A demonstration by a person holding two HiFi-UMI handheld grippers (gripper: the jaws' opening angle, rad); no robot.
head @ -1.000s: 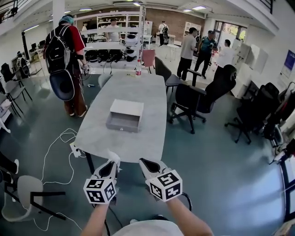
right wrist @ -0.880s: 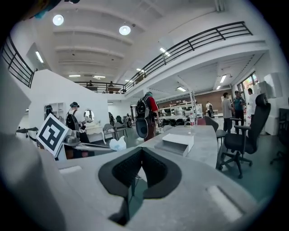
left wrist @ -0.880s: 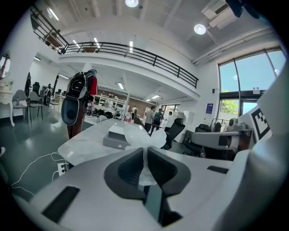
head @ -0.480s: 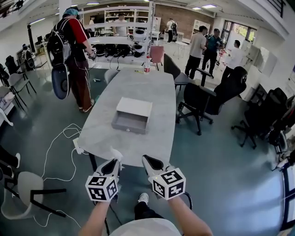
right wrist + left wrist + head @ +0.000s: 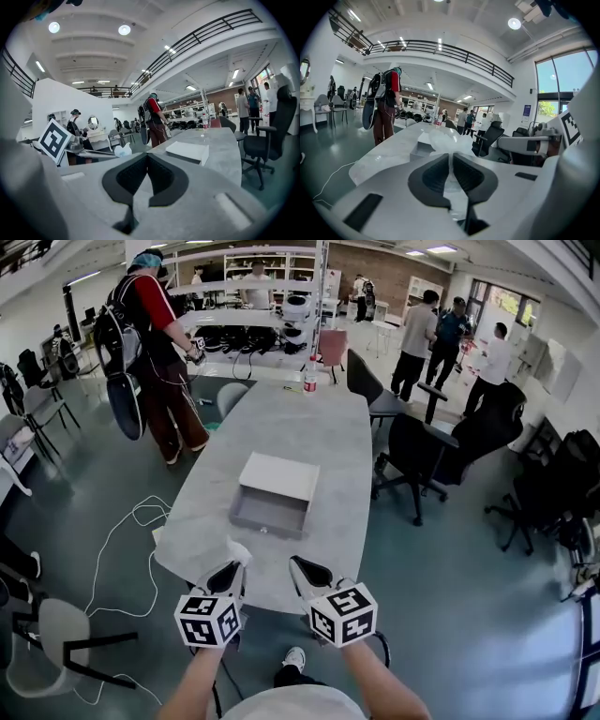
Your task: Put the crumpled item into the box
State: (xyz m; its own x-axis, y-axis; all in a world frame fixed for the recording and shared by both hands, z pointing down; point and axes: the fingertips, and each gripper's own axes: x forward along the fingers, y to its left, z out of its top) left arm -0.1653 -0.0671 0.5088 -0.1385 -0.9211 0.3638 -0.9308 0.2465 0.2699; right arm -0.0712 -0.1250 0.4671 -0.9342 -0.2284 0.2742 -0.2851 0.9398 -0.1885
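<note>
A flat white and grey box (image 5: 272,493) lies open in the middle of a long grey table (image 5: 328,437). My left gripper (image 5: 234,561) hovers at the table's near edge, shut on a crumpled white translucent item (image 5: 238,549). In the left gripper view the crumpled item (image 5: 446,139) bulges out above the shut jaws (image 5: 451,158), with the box (image 5: 417,149) behind it. My right gripper (image 5: 296,567) hangs beside the left one, shut with nothing in it. The right gripper view shows the box (image 5: 188,151) ahead of that gripper (image 5: 147,157) and the crumpled item (image 5: 123,150) to its left.
A bottle (image 5: 309,377) stands at the table's far end. Black office chairs (image 5: 427,451) crowd the table's right side. A person with a backpack (image 5: 150,343) stands at its far left. White cables (image 5: 122,540) trail on the floor by a grey chair (image 5: 56,634).
The view has come closer to the table, so the box and the near edge sit nearer. Both grippers keep the same pose, the left one still holding the crumpled item.
</note>
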